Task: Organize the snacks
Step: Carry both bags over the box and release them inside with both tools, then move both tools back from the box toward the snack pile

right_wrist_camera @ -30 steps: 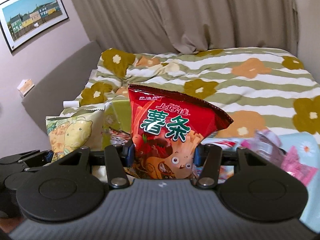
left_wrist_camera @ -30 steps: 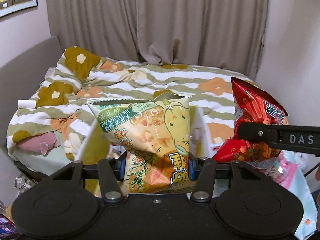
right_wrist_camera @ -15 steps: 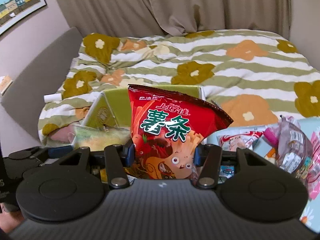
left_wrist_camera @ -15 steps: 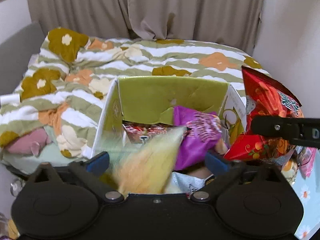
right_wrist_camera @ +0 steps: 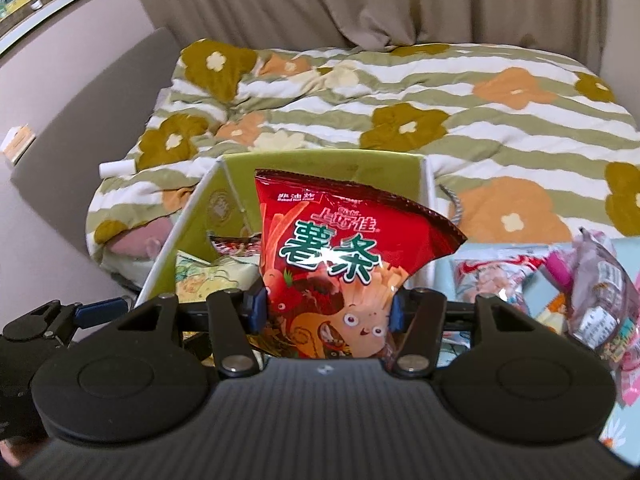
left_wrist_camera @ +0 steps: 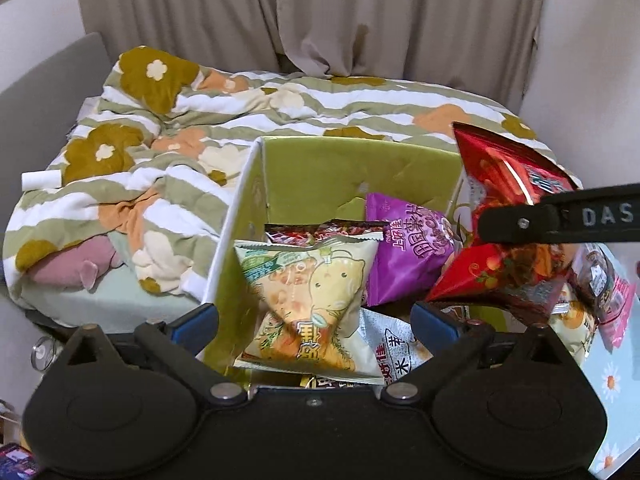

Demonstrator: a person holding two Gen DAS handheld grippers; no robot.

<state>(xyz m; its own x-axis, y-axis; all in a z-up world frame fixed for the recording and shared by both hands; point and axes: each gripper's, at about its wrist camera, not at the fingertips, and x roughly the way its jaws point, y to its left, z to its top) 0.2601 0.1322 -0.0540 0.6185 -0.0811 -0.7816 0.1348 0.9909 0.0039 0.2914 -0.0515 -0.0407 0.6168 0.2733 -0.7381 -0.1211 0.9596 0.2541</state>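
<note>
A green cardboard box (left_wrist_camera: 360, 168) stands open in front of the bed; it also shows in the right wrist view (right_wrist_camera: 320, 162). A yellow chip bag (left_wrist_camera: 308, 300) lies in the box beside a purple bag (left_wrist_camera: 408, 248) and a dark red bag (left_wrist_camera: 320, 232). My left gripper (left_wrist_camera: 314, 320) is open above the box, with the yellow bag below and between its fingers. My right gripper (right_wrist_camera: 322, 306) is shut on a red fries bag (right_wrist_camera: 340, 264), held over the box's right side; the bag also shows in the left wrist view (left_wrist_camera: 508, 216).
A bed with a striped flower quilt (left_wrist_camera: 240, 120) lies behind the box. Several loose snack packets (right_wrist_camera: 592, 292) lie on a light blue cloth to the right. Curtains (left_wrist_camera: 320, 12) hang at the back. A grey headboard (right_wrist_camera: 80, 120) is at the left.
My left gripper opened and dropped the yellow chip bag into the box. My right gripper moved closer over the box, still holding the red bag.
</note>
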